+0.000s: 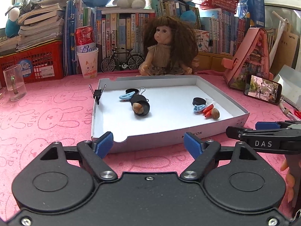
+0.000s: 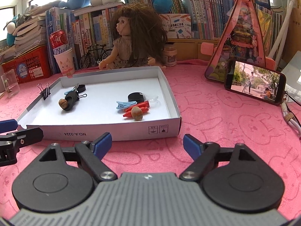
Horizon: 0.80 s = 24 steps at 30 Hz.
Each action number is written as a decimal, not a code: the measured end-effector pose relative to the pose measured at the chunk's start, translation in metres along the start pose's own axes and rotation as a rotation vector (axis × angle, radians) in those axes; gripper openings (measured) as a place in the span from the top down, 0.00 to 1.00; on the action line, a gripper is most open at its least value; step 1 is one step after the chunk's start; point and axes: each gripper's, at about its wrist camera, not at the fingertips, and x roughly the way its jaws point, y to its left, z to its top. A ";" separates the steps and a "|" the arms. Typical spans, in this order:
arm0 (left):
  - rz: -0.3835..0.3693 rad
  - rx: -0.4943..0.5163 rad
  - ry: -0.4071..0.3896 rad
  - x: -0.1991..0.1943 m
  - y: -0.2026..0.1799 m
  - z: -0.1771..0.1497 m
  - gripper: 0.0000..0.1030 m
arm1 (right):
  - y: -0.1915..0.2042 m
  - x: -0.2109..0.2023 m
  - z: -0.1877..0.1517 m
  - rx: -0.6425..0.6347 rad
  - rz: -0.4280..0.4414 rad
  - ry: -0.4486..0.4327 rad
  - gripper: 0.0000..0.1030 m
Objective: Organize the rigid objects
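Both claws, left (image 1: 148, 144) and right (image 2: 147, 144), gape wide and empty just before the white tray (image 2: 105, 130). It lies on a pink bunny-print cloth (image 2: 216, 116), books (image 1: 120, 28) and a doll (image 1: 163, 49) behind. Inside: clips, black caps, nuts, orange pieces in two clusters.

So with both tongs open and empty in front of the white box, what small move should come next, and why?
Probably advance the right tongs over the near wall of the white cardboard box toward the brown nut lying against the orange carrot-shaped pieces; that cluster sits nearest this side, and nothing is between the fingers.
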 end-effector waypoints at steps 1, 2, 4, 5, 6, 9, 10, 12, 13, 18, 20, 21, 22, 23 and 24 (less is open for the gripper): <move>0.002 -0.003 0.001 0.000 0.000 -0.001 0.21 | 0.000 0.000 -0.002 -0.001 0.000 0.005 0.13; 0.009 -0.003 0.002 -0.001 0.000 -0.002 0.21 | 0.000 0.001 -0.004 -0.002 0.000 0.011 0.12; 0.029 -0.002 0.004 0.000 -0.001 -0.005 0.21 | 0.000 0.002 -0.007 -0.006 0.002 0.026 0.12; 0.033 -0.001 0.010 0.000 -0.001 -0.007 0.21 | 0.000 0.002 -0.008 -0.008 0.006 0.034 0.11; 0.036 -0.004 0.018 0.000 -0.001 -0.009 0.21 | 0.001 0.003 -0.009 -0.009 0.009 0.039 0.10; 0.039 -0.011 0.036 0.002 0.000 -0.014 0.21 | 0.001 0.003 -0.011 -0.011 0.013 0.048 0.09; 0.046 -0.010 0.041 0.003 0.000 -0.016 0.21 | 0.002 0.004 -0.011 -0.014 0.015 0.050 0.08; 0.064 -0.008 0.056 0.007 0.000 -0.019 0.21 | 0.003 0.004 -0.012 -0.020 0.017 0.053 0.06; 0.076 -0.010 0.063 0.009 0.001 -0.019 0.21 | 0.004 0.005 -0.012 -0.025 0.018 0.055 0.05; 0.125 -0.029 0.088 0.019 0.005 -0.023 0.20 | 0.008 0.006 -0.014 -0.043 0.012 0.062 0.02; 0.128 -0.029 0.087 0.019 0.005 -0.023 0.18 | 0.008 0.006 -0.014 -0.043 0.010 0.066 0.01; 0.129 -0.028 0.087 0.020 0.004 -0.023 0.17 | 0.008 0.007 -0.014 -0.043 0.010 0.068 0.00; 0.129 -0.026 0.093 0.021 0.004 -0.023 0.17 | 0.008 0.007 -0.014 -0.045 0.010 0.070 0.00; 0.129 -0.027 0.095 0.021 0.004 -0.022 0.16 | 0.008 0.007 -0.014 -0.048 0.007 0.071 0.00; 0.129 -0.029 0.097 0.022 0.005 -0.022 0.14 | 0.009 0.008 -0.014 -0.052 0.004 0.073 0.00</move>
